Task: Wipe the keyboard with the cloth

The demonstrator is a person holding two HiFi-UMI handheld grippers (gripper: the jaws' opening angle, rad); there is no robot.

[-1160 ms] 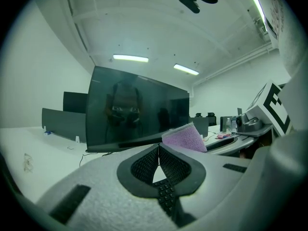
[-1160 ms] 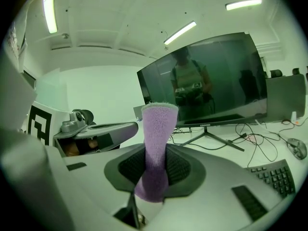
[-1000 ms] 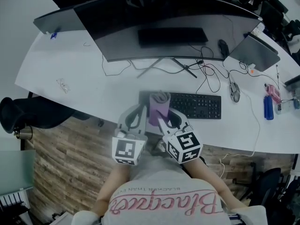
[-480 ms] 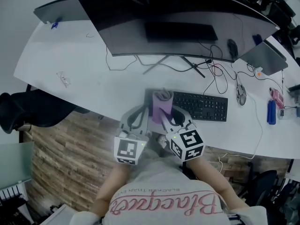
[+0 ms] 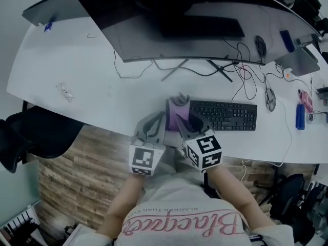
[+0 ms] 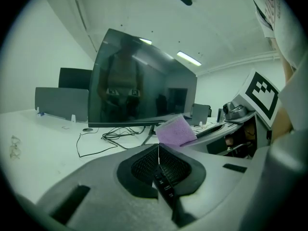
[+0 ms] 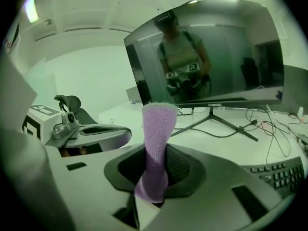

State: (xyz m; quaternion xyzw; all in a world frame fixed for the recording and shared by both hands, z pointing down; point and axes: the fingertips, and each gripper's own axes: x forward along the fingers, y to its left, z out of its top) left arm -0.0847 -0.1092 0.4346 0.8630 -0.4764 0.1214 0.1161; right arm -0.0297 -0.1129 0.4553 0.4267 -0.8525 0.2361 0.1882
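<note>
Your right gripper (image 7: 154,177) is clamped on the purple cloth (image 7: 156,138). The cloth stands upright out of the jaws, its free end rising above them. From the head view, you hold it over the near edge of the white table (image 5: 102,86), just beside the left end of the black keyboard (image 5: 225,115). Whether cloth and keys touch cannot be told.

Your left gripper (image 6: 159,163) has its jaws pressed together with nothing between them. It sits just left of the right gripper, near the cloth but apart from it.

The keyboard lies flat on the table, to the right of both grippers. The wide curved monitor (image 5: 174,29) stands on the far side. A mouse (image 5: 270,99) rests farther right, among loose cables (image 5: 241,78).
</note>
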